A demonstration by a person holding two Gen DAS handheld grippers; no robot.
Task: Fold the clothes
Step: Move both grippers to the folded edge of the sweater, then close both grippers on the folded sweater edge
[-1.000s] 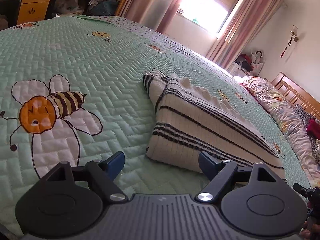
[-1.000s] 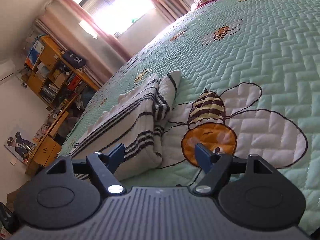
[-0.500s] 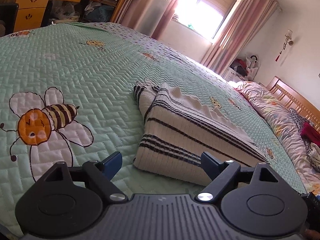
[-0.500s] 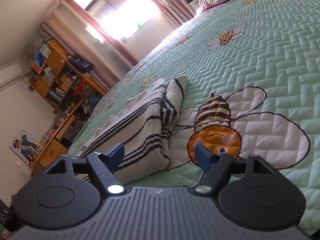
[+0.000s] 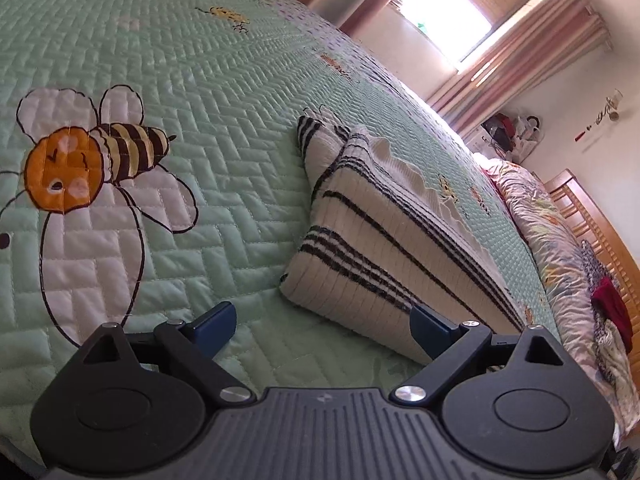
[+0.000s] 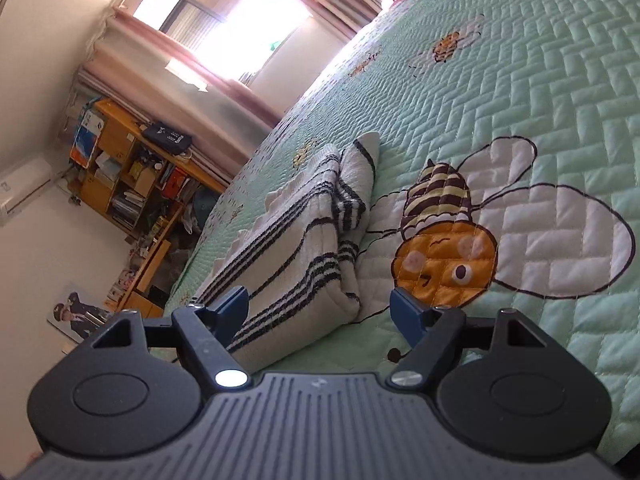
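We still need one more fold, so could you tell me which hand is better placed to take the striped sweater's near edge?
Probably the right gripper: the striped sweater corner sits between its open fingers. The left gripper, just opening, frames mostly bedspread.

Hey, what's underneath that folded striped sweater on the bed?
The folded striped sweater lies directly on the green quilted bedspread, beside a large embroidered bee. Whatever part of the quilt's pattern sits beneath it is covered, so nothing more can be told.
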